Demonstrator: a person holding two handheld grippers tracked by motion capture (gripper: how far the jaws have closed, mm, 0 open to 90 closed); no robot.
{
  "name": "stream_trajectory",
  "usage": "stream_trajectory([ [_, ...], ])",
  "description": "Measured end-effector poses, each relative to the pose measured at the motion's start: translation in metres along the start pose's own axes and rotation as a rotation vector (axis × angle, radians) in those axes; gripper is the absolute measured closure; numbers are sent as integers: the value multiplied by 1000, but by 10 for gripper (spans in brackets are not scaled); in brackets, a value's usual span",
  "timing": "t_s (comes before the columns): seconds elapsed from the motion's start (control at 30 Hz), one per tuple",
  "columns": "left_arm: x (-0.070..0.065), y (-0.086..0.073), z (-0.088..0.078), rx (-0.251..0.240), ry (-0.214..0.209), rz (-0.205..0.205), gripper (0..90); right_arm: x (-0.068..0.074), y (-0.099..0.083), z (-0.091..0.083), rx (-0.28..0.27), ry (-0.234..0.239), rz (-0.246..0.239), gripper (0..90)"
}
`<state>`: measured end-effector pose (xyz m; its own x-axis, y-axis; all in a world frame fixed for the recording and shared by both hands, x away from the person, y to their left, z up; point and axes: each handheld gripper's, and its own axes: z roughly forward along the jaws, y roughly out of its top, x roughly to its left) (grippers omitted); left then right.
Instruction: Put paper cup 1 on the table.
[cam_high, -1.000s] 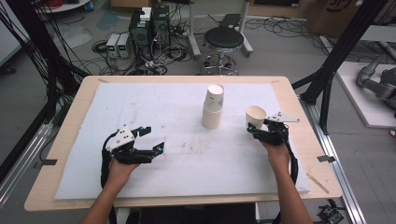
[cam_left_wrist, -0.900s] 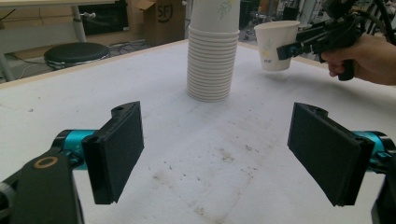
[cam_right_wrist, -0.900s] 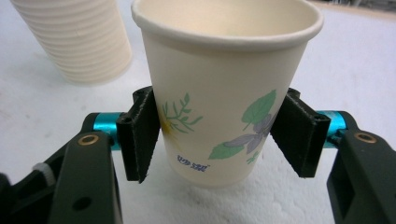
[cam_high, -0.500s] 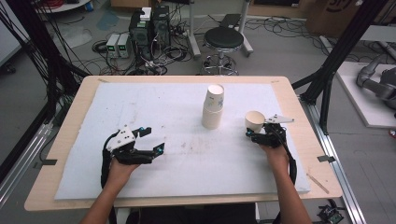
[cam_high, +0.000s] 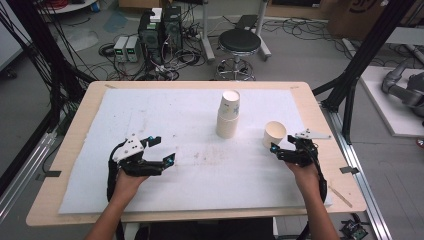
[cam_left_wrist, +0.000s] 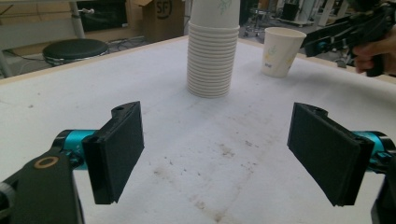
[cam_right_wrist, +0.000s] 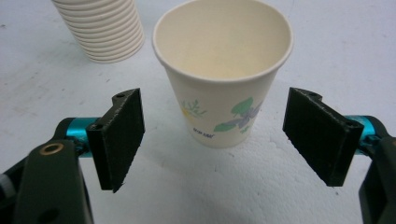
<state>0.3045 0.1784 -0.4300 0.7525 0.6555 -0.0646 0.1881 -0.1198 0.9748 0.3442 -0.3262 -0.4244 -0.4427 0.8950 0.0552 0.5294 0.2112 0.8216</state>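
Note:
A single paper cup (cam_right_wrist: 224, 93) with a flower print stands upright on the white mat. It sits between the pads of my right gripper (cam_right_wrist: 215, 100), just ahead of them, with a gap on each side, and the gripper is open. From above, that cup (cam_high: 274, 134) is at the right of the mat, with the right gripper (cam_high: 284, 144) just behind it. A tall stack of paper cups (cam_high: 228, 114) stands mid-table. My left gripper (cam_high: 162, 150) rests open at the front left. Nothing is between its pads (cam_left_wrist: 116, 149), which face the stack (cam_left_wrist: 212, 60) from a distance.
The white mat (cam_high: 200, 175) covers most of the wooden table (cam_high: 70, 135) and has faint brown stains in the middle. A black stool (cam_high: 240, 42) and computer boxes stand on the floor beyond the far edge. Black frame posts rise at both sides.
The right gripper and the single cup have come a little nearer the front edge. The cup now stands on the mat between open jaws. The left gripper has barely moved.

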Motion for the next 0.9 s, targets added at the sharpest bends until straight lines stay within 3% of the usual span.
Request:
stream_trajectory([
  [0.2,4,1,-1,-21,26,-45,159,10,-6,-22,-40,11,-12,211],
  [0.33,5,0,-4,-30,12,-44,160,20,-5,-36,-83,36,-57,211],
  [0.5,6,-1,-7,-29,9,-50,166,33,3,-49,-144,96,-71,211],
  [0.63,5,-4,-8,-30,0,-53,167,40,5,-59,-179,106,-122,211],
  [0.9,6,-4,-8,-37,-1,-52,167,45,9,-74,-232,111,-133,211],
])
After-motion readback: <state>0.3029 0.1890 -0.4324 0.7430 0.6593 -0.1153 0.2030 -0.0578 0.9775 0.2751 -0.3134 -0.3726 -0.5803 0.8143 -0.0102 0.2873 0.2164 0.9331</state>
